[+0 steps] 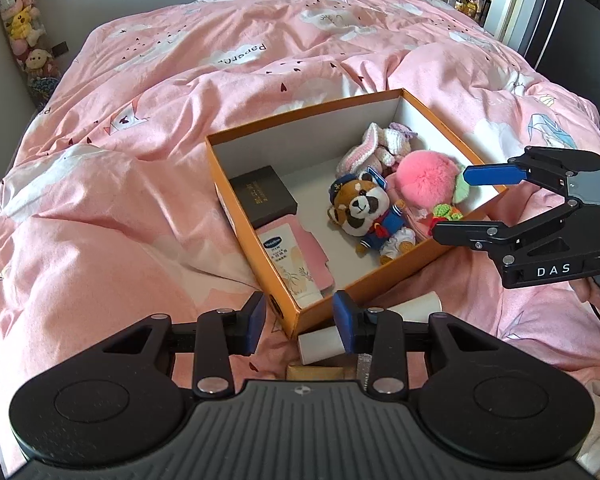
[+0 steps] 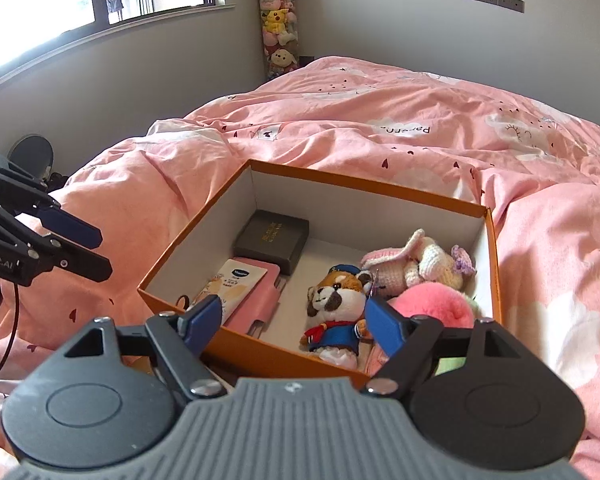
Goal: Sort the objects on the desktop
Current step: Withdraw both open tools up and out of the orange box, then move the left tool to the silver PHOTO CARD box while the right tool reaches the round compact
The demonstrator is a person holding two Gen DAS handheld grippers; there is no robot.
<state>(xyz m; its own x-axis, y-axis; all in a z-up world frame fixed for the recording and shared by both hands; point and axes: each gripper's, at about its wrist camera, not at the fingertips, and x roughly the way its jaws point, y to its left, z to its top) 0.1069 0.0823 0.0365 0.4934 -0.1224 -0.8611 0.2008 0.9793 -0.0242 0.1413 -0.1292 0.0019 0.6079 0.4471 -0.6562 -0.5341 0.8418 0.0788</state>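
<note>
Orange box [image 1: 384, 276] on the pink duvet [image 1: 148, 208], already filling up. Right gripper [image 1: 456, 204] hanging over the box's right edge, jaws spread wide, nothing between them. Left gripper [image 1: 300, 322] just off the near corner, jaws partly apart and empty too.

Looks like the next grab is the white tube [image 1: 320, 346] lying outside, touching the box's near corner. Best bet: come down with the left gripper square across the tube, clear the cardboard wall first, pinch mid-body so it doesn't roll away on the soft bedding.

Inside, counted: one dark case [image 1: 266, 196], one lotion tube [image 1: 290, 268] on one pink pouch [image 1: 314, 258], three plush toys, namely raccoon [image 1: 366, 210], crochet bunny [image 1: 374, 148], pink puffball [image 1: 424, 178]. Outside: one white tube, one tan thing [image 1: 316, 372] half hidden below.
</note>
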